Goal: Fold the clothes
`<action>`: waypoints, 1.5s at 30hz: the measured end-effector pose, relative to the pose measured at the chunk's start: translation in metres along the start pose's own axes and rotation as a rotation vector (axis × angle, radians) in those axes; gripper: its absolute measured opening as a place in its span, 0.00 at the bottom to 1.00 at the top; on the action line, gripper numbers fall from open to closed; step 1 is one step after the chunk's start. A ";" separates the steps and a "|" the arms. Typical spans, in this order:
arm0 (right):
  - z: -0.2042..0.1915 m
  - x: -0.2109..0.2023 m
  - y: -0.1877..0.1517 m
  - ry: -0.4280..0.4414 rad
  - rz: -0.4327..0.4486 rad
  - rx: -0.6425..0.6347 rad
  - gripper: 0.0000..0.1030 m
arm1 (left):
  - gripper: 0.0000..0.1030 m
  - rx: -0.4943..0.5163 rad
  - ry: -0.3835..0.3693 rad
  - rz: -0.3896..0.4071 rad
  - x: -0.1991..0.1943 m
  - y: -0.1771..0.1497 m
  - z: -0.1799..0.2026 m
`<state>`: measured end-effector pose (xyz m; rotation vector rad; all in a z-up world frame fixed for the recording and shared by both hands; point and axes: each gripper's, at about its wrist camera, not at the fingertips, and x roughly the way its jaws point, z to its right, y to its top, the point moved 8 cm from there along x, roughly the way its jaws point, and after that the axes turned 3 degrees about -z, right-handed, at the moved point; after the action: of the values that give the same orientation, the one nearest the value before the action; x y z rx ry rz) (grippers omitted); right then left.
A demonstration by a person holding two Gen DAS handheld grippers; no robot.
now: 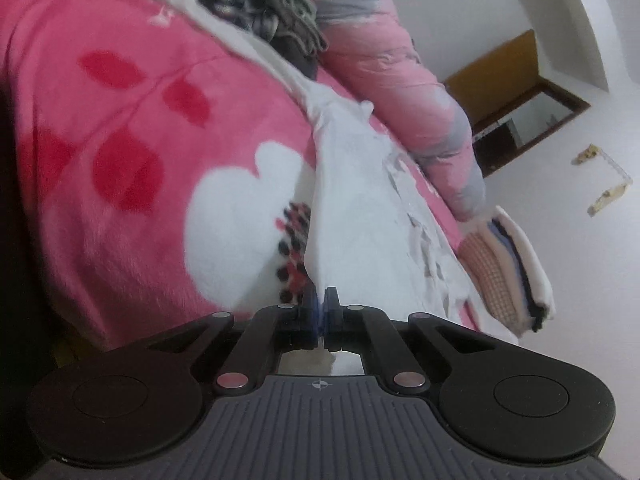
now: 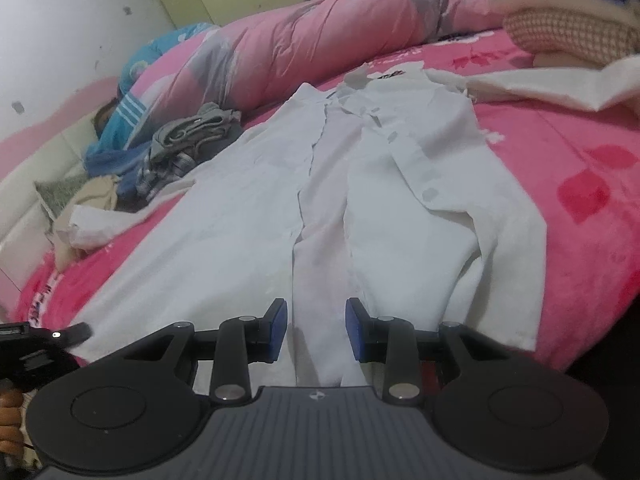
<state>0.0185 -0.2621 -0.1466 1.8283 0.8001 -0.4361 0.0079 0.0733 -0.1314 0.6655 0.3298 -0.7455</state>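
- White shirt [image 2: 248, 216] lies spread, front up, on the pink bed [image 2: 580, 160].
- My left tongs [image 1: 320, 300] pinch its hem edge; keep that grip firm.
- Right tongs [image 2: 316, 320] half-open over the hem, holding nothing: should grab before lifting, I reckon.

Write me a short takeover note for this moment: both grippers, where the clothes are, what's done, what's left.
Left gripper: shut on the hem edge of the white button-up shirt.
Right gripper: jaws open at the hem's middle, gripping nothing.
Shirt lies spread front-up, placket open, on the pink floral fleece blanket.
Done: folded stack of clothes at the blanket's edge.
Left: fold the shirt, then the crumpled pile of grey and blue clothes.
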 end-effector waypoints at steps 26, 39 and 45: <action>-0.127 0.037 0.065 0.163 0.063 -0.286 0.46 | 0.69 0.108 0.347 0.534 -0.074 0.179 -0.054; -0.168 0.092 0.049 0.108 -0.046 -0.314 0.49 | 0.94 0.017 0.678 0.777 -0.050 0.346 -0.095; -0.181 0.106 0.042 0.064 -0.089 -0.347 0.50 | 0.66 -0.068 0.734 0.733 -0.012 0.384 -0.119</action>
<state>0.1100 -0.0714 -0.1140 1.4950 0.9411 -0.2755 0.2685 0.3672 -0.0464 0.9067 0.7212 0.2346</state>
